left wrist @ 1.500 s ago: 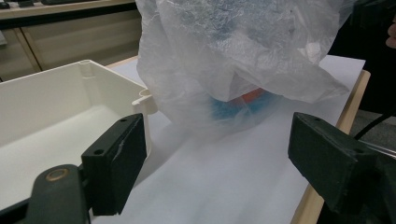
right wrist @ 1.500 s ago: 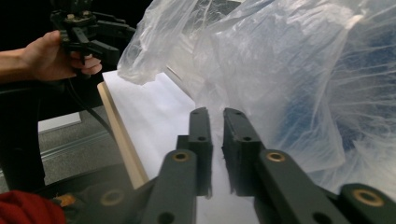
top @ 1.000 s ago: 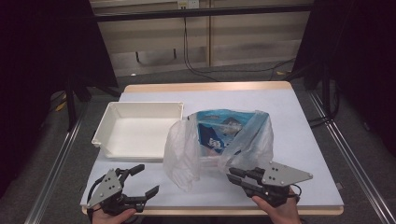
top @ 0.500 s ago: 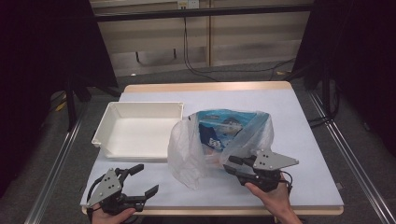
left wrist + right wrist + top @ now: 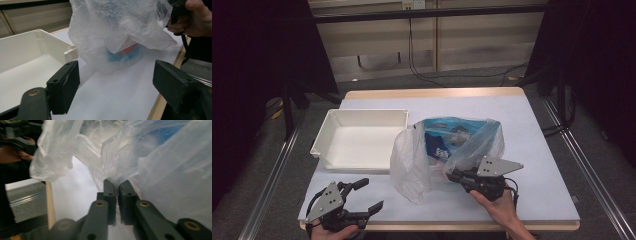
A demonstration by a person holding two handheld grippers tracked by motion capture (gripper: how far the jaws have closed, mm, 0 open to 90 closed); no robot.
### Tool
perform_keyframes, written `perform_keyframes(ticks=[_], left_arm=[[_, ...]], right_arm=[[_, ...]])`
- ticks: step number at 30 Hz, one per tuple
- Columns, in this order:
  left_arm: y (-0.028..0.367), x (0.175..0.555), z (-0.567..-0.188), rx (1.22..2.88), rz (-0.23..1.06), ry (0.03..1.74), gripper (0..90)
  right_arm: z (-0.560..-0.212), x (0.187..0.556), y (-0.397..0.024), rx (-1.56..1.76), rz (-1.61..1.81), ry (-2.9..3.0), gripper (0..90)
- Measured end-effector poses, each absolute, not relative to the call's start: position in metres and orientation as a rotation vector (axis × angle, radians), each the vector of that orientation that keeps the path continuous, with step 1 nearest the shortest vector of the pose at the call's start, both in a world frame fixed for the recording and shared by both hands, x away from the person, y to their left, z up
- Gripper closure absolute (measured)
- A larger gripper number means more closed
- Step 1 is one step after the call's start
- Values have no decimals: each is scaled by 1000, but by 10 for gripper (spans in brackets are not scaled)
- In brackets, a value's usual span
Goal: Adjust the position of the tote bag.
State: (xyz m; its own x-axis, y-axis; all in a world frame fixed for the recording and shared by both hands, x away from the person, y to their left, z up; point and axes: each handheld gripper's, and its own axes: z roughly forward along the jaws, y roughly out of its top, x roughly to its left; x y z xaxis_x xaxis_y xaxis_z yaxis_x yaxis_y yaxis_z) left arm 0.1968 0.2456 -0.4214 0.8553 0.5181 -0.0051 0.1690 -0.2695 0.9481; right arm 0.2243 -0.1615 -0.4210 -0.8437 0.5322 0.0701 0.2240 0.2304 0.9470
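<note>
- A crumpled, translucent clear plastic bag is sitting near the middle of the table, just right of the tray, with a blue printed packet showing through its far side.
- In the left gripper view the same bag is billowing above the tabletop, a blue and orange patch visible low inside it.
- The right gripper is clamping the near right edge of the bag; its jaws have just been closing, and in the right gripper view the black pads are standing all but together with a pinch of film between them.
- The person's right hand is gripping that tool at the near right of the table.
- The left gripper is hovering at the near left corner, well apart from the bag, its jaws spread wide with nothing between them.
- In its own view the two black pads are framing bare tabletop.
- A white rectangular plastic tray is lying at the left, just beside the bag.
- The pale blue-white tabletop with a wooden edge is carrying everything, above a grey floor.
</note>
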Motion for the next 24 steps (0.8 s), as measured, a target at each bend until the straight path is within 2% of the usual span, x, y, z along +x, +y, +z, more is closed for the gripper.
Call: perform_keyframes(ticks=[1, 7, 8, 12, 21, 24], left_arm=[[245, 195, -421, 1840, 351, 529, 272], [241, 187, -414, 1844, 344, 513, 299], [239, 183, -411, 1830, 333, 491, 337], [233, 178, -407, 1811, 294, 446, 348], [225, 168, -396, 1809, 308, 386, 392], [222, 168, -390, 1798, 308, 366, 453]], right_arm=[[-420, 223, -164, 702, 1662, 2241, 880], [-409, 214, -177, 668, 1733, 2201, 897], [-404, 211, -180, 657, 1746, 2192, 900], [-397, 206, -186, 636, 1779, 2186, 900], [-385, 201, -192, 597, 1798, 2170, 900], [-385, 201, -193, 596, 1790, 2174, 900]])
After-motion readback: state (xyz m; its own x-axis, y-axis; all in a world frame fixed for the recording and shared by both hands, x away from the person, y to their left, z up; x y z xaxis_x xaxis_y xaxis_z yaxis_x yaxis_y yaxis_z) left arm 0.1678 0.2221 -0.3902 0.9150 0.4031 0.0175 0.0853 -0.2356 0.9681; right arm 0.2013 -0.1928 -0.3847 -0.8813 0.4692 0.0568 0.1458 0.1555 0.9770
